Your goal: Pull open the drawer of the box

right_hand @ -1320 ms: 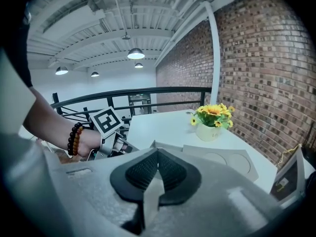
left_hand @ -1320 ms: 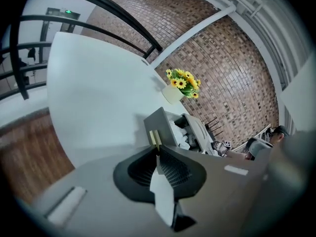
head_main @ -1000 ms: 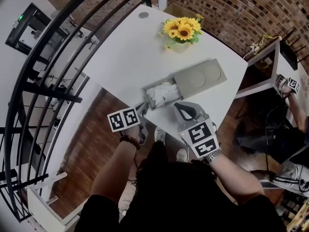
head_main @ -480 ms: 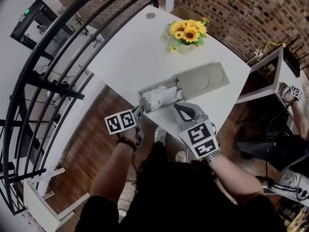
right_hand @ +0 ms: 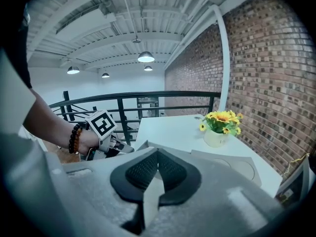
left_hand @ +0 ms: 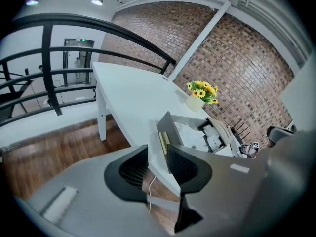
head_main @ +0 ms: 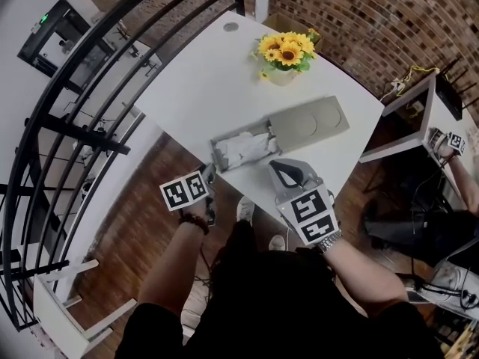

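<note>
Just ahead of the left gripper (left_hand: 158, 154), whose jaws are opening on nothing but the white table (head_main: 194, 81) edge, the grey box (head_main: 307, 122) has its drawer (head_main: 238, 149) pulled out. To its right the right gripper (right_hand: 158, 154) hovers with pads pressed together. Beyond stand sunflowers (head_main: 284, 49) and a brick wall (head_main: 359, 13); left of it are a black railing (head_main: 97, 66) and the wooden floor (head_main: 142, 230).

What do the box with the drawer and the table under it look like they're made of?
Box: matte grey-beige, seemingly plastic or coated board; even colour, pressed circles on top. Table: smooth white top, likely laminate or painted board; no grain shows.
</note>
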Demonstrator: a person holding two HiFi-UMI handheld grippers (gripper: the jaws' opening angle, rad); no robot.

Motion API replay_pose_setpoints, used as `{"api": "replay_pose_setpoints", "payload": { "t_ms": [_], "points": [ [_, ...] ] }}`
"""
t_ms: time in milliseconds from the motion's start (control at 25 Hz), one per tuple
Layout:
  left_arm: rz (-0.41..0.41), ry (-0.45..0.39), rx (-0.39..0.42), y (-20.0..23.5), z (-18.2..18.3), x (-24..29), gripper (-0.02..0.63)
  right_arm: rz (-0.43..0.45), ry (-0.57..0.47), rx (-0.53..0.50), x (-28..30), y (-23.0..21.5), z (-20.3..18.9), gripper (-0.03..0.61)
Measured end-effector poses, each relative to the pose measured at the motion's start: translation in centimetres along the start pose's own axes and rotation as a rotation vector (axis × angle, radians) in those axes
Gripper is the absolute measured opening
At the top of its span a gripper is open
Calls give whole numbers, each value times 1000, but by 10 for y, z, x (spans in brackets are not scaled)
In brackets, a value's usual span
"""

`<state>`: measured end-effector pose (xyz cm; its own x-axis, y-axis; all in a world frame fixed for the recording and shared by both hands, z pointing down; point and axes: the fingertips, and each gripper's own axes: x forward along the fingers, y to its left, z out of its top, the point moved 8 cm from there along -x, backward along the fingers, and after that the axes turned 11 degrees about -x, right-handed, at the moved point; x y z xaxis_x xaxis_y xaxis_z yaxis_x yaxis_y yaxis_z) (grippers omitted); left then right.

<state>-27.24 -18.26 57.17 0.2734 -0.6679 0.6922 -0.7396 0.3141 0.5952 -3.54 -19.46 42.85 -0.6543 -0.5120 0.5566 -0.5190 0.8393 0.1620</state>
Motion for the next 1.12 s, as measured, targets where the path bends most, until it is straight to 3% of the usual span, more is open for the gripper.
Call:
{"api": "replay_pose_setpoints", "payload": {
  "t_ms": [280,480,720,880,1120],
  "points": [
    [51,-71,103,-21,-7,-25,91,-26,-25,19,-29,2,-8,-9],
    [62,-120,252,-57,-23,-54,17,-45,-54,40,-57,5,-18,-8],
    [-11,-144,471,-119,-62,-84,17,-66,-94,44,-90,13,-32,-8],
    [-101,-106,553,-158,-94,-95,17,-77,-122,40,-109,20,-37,-8],
    [-159,-95,650,-200,-127,-111,17,-80,-151,29,-136,35,-42,-9]
  ]
}}
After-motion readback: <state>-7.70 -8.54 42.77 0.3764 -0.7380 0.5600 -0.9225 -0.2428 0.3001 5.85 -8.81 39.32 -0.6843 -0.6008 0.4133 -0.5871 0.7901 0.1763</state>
